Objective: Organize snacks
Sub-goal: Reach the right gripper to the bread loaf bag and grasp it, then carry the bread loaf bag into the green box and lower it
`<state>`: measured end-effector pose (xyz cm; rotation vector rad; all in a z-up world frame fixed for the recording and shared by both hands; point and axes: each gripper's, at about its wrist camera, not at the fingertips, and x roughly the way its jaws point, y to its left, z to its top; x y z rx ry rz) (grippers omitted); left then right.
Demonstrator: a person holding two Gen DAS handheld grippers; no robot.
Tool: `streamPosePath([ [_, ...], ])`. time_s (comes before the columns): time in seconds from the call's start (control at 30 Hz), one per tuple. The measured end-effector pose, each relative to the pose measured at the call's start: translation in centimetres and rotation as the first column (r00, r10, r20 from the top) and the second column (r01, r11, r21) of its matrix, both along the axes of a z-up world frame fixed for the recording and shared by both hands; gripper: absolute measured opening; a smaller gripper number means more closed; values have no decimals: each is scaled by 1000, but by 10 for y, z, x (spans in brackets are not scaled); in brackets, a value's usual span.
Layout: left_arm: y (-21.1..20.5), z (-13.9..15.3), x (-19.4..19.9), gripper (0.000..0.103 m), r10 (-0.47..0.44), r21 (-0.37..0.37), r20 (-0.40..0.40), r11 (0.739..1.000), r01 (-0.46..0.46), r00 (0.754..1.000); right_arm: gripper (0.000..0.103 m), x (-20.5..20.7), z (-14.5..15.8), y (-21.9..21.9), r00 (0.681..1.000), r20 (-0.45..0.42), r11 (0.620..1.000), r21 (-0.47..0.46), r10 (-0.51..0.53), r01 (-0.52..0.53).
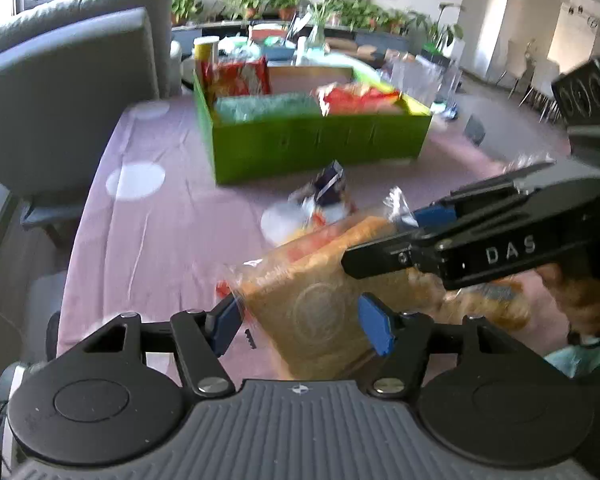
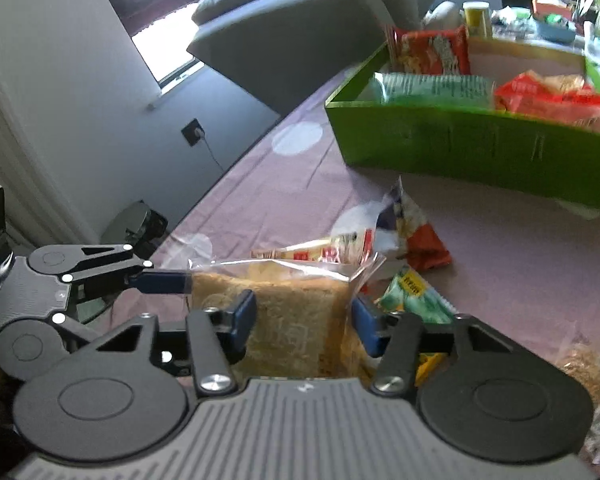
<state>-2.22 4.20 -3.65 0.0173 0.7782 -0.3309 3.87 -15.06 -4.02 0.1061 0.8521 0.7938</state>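
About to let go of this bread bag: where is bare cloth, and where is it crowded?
Bare tablecloth lies left of the bread bag, between the table's left edge and the green box. Crowded: loose snack packets between bag and box, more packets right of the right claw. The box is part-filled.

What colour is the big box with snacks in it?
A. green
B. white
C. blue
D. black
A: the box on the table has bright green walls, with red and green snack packs sitting inside it.
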Motion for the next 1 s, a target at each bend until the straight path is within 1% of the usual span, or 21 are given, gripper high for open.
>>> streamPosePath([
  [0.1, -3, 10, 3, 60, -6, 10, 33, 1000, 6, 999, 54, -2, 10, -6, 999, 31, 1000, 17, -20, 20],
  [0.4, -23, 33, 16, 60, -37, 46, 100, 998, 33, 994, 54, -3, 30, -19, 990, 106, 995, 47, -95, 91],
  [0.6, -35, 52, 35, 60, -61, 64, 157, 997, 51, 986, 54, 8, 44, -30, 976, 147, 986, 83, -158, 147],
  [1.0, -69, 76, 75, 61, -112, 78, 227, 992, 97, 967, 54, 40, 61, -59, 941, 207, 961, 130, -267, 244],
])
